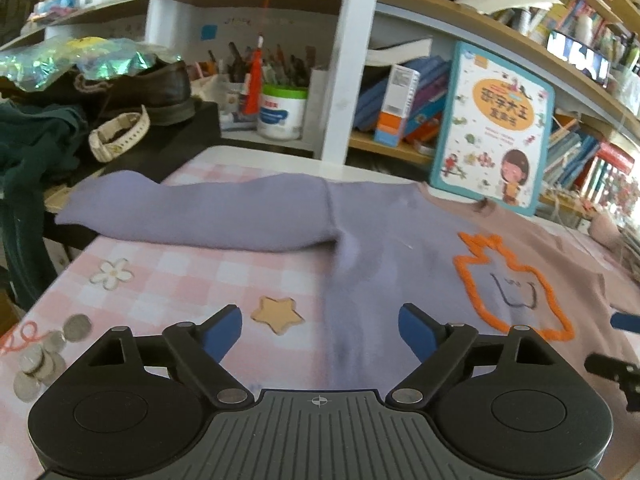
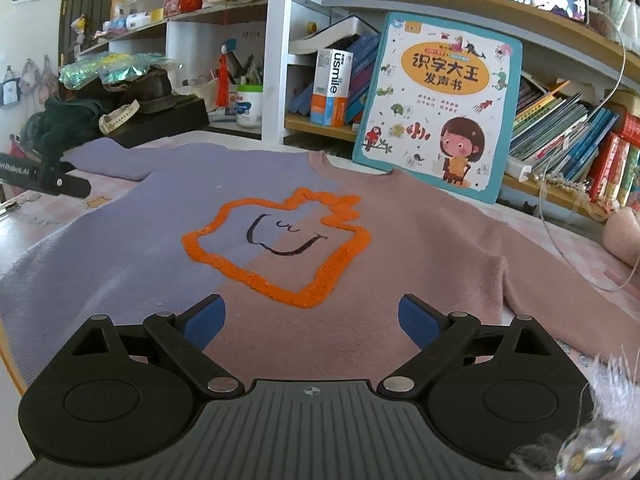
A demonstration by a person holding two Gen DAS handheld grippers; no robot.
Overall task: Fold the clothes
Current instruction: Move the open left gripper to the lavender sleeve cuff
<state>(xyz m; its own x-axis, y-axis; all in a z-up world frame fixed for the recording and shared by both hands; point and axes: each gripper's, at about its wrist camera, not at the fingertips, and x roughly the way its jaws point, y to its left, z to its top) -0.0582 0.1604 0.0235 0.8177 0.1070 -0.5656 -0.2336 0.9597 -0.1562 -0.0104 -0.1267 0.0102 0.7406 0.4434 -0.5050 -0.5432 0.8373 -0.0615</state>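
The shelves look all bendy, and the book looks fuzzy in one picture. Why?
Left wrist view: the fisheye lens curves the shelves, and the book is slightly blurred, its title soft. Right wrist view: the shelves curve too, but the book is sharp and readable.

Sweater point(image 2: 360, 240) lies flat (apparently) beneath parted right gripper point(image 2: 312, 322).
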